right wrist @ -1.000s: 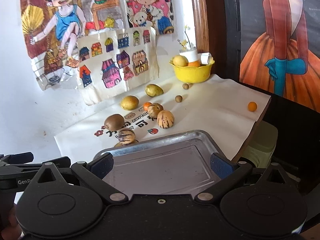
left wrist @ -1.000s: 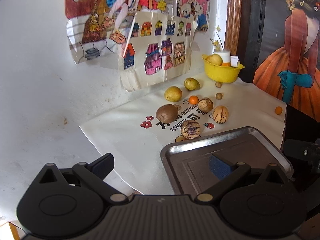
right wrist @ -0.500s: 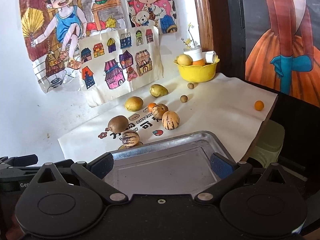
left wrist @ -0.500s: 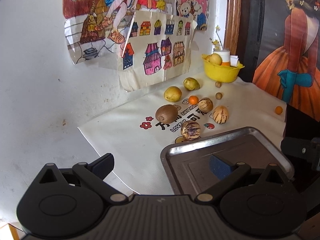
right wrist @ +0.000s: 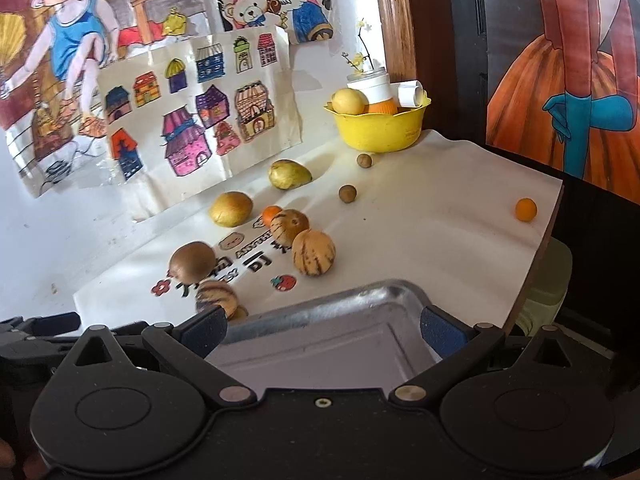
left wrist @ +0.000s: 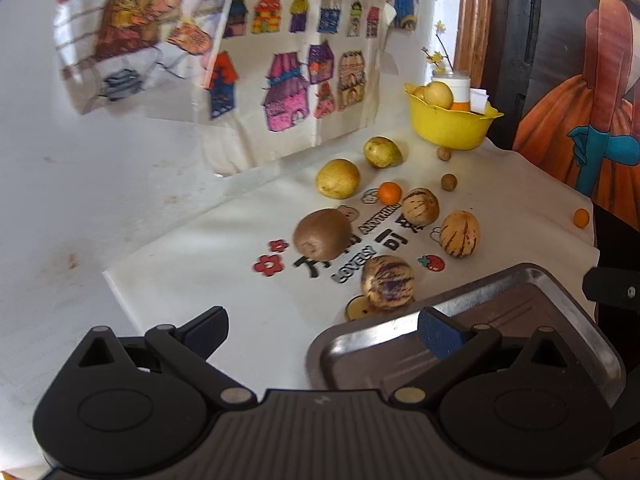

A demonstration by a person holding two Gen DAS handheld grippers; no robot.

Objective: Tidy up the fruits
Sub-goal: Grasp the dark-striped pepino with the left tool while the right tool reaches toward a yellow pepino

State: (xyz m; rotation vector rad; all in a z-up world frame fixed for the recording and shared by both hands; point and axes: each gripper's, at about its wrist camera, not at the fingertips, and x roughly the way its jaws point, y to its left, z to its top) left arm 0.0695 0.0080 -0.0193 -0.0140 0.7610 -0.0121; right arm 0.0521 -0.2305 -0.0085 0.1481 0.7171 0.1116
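We hold the left gripper (left wrist: 322, 330) with its jaws spread wide and nothing between them, above the near left corner of a metal tray (left wrist: 568, 292). Our right gripper (right wrist: 322, 330) is equally wide apart and empty, over the same tray (right wrist: 384, 292). Beyond the tray, on a white printed cloth (left wrist: 224, 256), a purple-striped pepino melon (left wrist: 387, 282) lies just beside the tray's far rim. Further out we see a brown kiwi (left wrist: 322, 234), two more striped melons (left wrist: 459, 234) close together, a small orange (left wrist: 389, 193), two yellow-green fruits (left wrist: 338, 179) and two small brown round fruits (left wrist: 449, 181). A lone small orange fruit (right wrist: 525, 209) sits well apart near the cloth's right edge. A yellow bowl (left wrist: 452, 128) stands at the back, by the children's drawings (left wrist: 292, 68) on the wall
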